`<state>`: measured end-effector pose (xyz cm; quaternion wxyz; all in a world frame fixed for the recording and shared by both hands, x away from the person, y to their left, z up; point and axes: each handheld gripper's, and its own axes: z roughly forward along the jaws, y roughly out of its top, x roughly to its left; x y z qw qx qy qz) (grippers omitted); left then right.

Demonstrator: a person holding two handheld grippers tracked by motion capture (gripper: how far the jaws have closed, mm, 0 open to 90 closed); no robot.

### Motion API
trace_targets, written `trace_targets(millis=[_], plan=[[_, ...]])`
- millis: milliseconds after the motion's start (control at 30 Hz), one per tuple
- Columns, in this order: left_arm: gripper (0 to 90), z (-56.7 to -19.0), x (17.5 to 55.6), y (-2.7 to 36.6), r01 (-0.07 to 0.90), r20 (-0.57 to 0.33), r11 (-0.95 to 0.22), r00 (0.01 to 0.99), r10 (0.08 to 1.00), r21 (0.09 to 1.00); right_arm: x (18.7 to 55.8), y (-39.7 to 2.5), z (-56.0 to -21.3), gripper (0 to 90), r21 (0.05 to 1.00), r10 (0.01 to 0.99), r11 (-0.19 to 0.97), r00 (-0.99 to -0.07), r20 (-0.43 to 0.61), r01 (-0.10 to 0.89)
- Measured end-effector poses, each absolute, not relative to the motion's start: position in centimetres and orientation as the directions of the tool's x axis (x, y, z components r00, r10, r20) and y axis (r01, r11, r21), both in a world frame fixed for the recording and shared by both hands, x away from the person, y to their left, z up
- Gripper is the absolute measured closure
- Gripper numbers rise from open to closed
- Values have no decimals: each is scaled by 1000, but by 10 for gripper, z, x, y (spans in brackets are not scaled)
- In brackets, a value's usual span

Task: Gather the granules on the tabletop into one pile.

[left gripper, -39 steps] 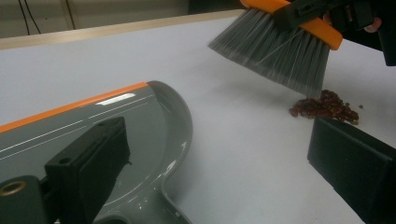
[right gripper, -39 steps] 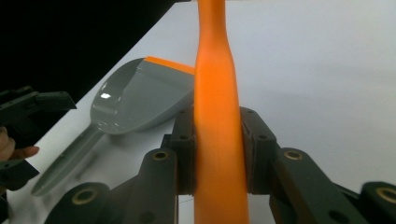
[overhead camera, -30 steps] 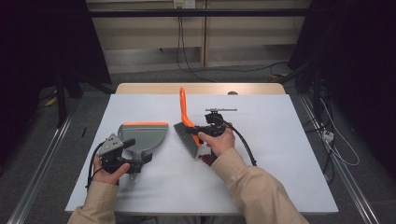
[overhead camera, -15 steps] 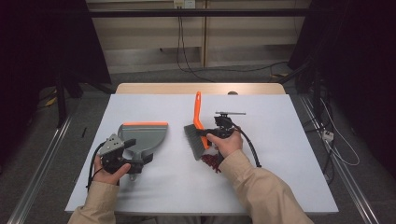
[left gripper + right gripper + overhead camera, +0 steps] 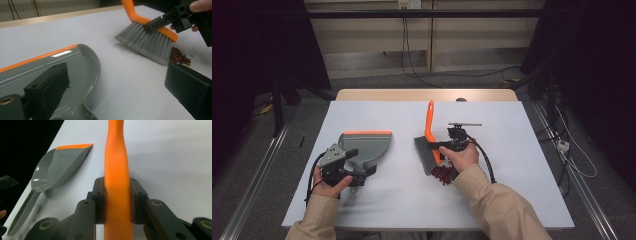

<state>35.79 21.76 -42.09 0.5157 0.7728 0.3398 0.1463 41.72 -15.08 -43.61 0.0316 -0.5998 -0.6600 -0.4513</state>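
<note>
A grey dustpan [image 5: 367, 142] with an orange lip lies flat at the table's left; in the left gripper view the dustpan [image 5: 50, 65] fills the left side. My left gripper [image 5: 358, 164] is open, with its jaws wide apart on either side of the pan's handle [image 5: 75, 112]. A brush [image 5: 430, 120] with an orange handle and grey bristles [image 5: 424, 156] stands on the table at centre. My right gripper [image 5: 446, 146] is shut on the brush handle [image 5: 117, 182]. A small pile of red crumbs [image 5: 443, 174] lies by the bristles, and the crumbs [image 5: 178, 56] sit just behind them in the left gripper view.
The white table [image 5: 522, 165] has open room on its right half and far side. A wooden strip [image 5: 422, 94] runs along the far edge. Cables trail on the floor [image 5: 562, 145] to the right.
My right gripper has carried the brush to the right and turned its handle from leaning left to nearly straight ahead. The left gripper and dustpan have stayed put.
</note>
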Motion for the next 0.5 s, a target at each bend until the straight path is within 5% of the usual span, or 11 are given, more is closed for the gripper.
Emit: trace_targets(millis=[500], plan=[[52,-421,359,218,377,-126,-239,726,676,895,430,-140,-425,714,552,718,-161,-287,634,818]])
